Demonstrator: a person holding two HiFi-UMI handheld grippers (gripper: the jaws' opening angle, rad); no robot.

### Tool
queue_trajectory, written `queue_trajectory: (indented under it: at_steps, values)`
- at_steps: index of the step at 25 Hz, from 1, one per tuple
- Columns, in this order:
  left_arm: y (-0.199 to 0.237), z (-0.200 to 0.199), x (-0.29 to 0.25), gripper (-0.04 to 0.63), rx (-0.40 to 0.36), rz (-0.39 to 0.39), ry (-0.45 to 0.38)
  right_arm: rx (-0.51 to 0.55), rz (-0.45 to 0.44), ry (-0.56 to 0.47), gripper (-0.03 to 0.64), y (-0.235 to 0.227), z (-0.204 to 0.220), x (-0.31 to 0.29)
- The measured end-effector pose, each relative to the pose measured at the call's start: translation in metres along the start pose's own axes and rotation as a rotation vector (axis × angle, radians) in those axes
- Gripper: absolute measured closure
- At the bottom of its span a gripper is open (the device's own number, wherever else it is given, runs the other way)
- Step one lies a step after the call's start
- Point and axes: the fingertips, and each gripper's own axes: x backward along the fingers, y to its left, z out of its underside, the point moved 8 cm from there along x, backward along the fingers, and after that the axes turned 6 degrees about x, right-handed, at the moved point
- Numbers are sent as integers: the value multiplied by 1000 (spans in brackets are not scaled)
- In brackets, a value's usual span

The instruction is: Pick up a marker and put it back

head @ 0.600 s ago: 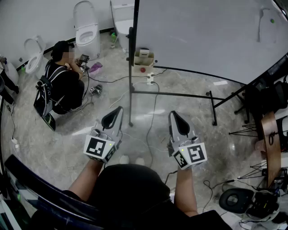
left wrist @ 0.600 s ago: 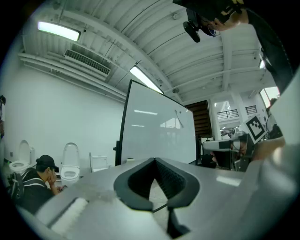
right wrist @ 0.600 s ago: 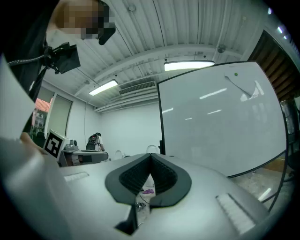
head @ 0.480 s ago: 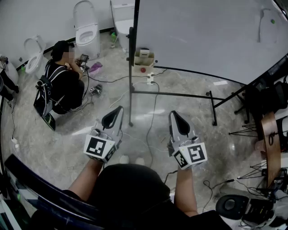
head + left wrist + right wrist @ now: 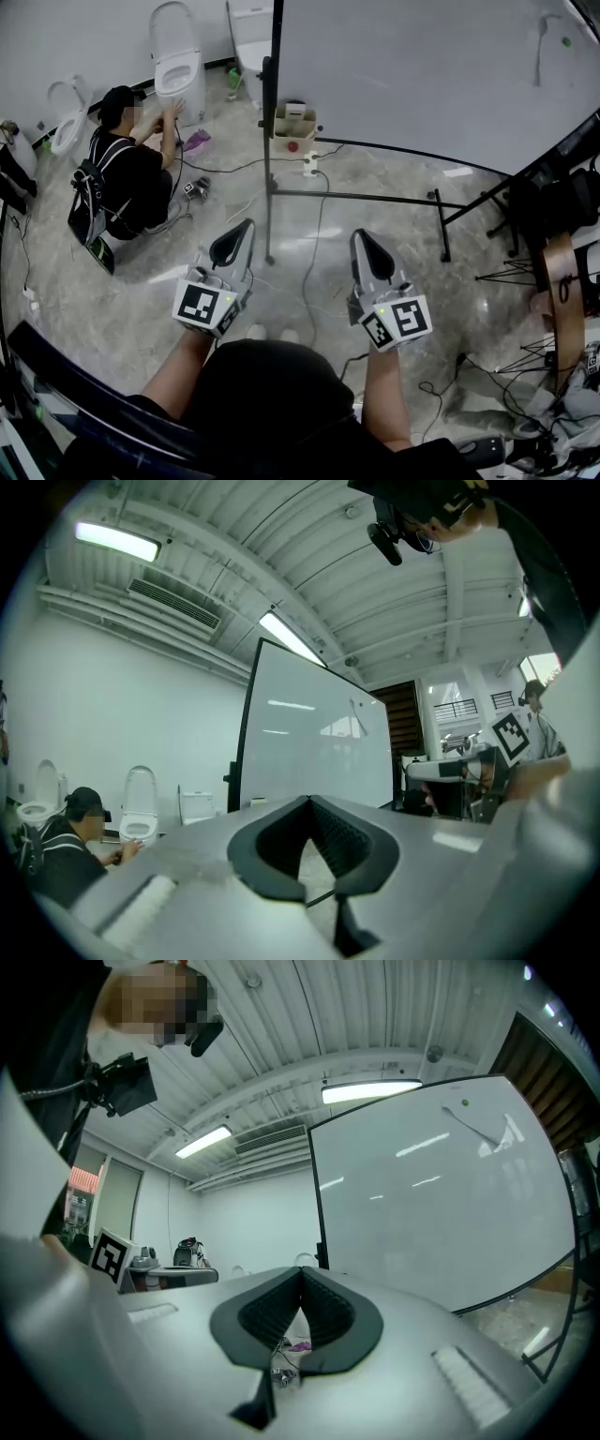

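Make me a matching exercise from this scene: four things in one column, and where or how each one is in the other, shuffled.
1 whiteboard
2 crouching person
3 right claw
4 beige box

A shut, empty
B at the whiteboard's foot
C upright on a black stand
D beside the white toilets

Pairs: 1-C, 2-D, 3-A, 4-B

whiteboard ahead, box at its foot, person left — beside toilets

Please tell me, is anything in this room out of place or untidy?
Yes. Toilets stand on the floor next to a whiteboard, an odd pairing. Loose cables trail over the floor below the board.
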Motion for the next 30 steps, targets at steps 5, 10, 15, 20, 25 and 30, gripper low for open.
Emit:
queue_trajectory:
  at_steps: [5,10,15,20,25,30]
  values:
    - [-10,0,-5,591,-8,-15,18,-1,-8,10,607,-10,3,4]
    - [-20,7,-5,591,-9,-22,8,-8,-30,13,607,-17,7,10]
    - [-31,9,-2,591,-5,-33,-5,-8,-51,18,607,-23,8,16]
    - [-35,10,4,591,13,-60,-4,-23,-70,22,607,-26,12,18]
    - [-25,10,9,591,6,-92,16,-22,-95,25,607,-19,12,8]
    - [-10,12,-1,591,17,-75,20,-13,-83,28,607,-17,13,-7]
